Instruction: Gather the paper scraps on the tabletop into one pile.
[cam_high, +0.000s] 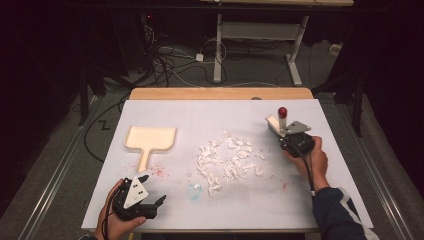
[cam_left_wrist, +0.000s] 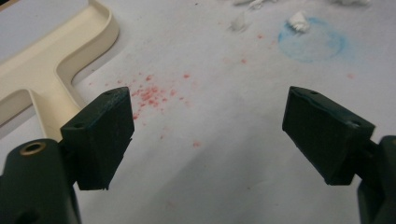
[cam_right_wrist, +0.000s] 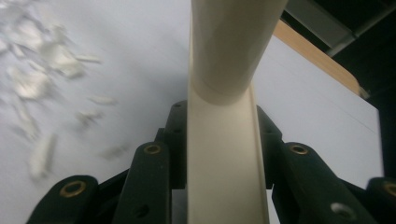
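A cream tool (cam_high: 275, 123) with a red knob (cam_high: 282, 112) on its end stands tilted over the right side of the white sheet, and my right gripper (cam_high: 281, 132) is shut on it. The right gripper view has the tool's cream handle (cam_right_wrist: 224, 154) clamped between the black jaws of the right gripper (cam_right_wrist: 222, 140). A pile of white paper scraps (cam_high: 227, 160) lies mid-table, left of that gripper. A cream dustpan (cam_high: 150, 137) lies flat at the left. My left gripper (cam_high: 154, 189) rests open near the front left edge, below the dustpan's handle (cam_left_wrist: 46, 79), with nothing between its fingers (cam_left_wrist: 100, 135).
The white sheet (cam_high: 300, 200) covers a wooden table (cam_high: 220, 93). Red specks (cam_left_wrist: 152, 93) and a faint blue ring (cam_left_wrist: 310, 39) with a scrap (cam_left_wrist: 298, 21) on it mark the sheet near the left gripper. Beyond the table are cables and a desk frame (cam_high: 260, 45).
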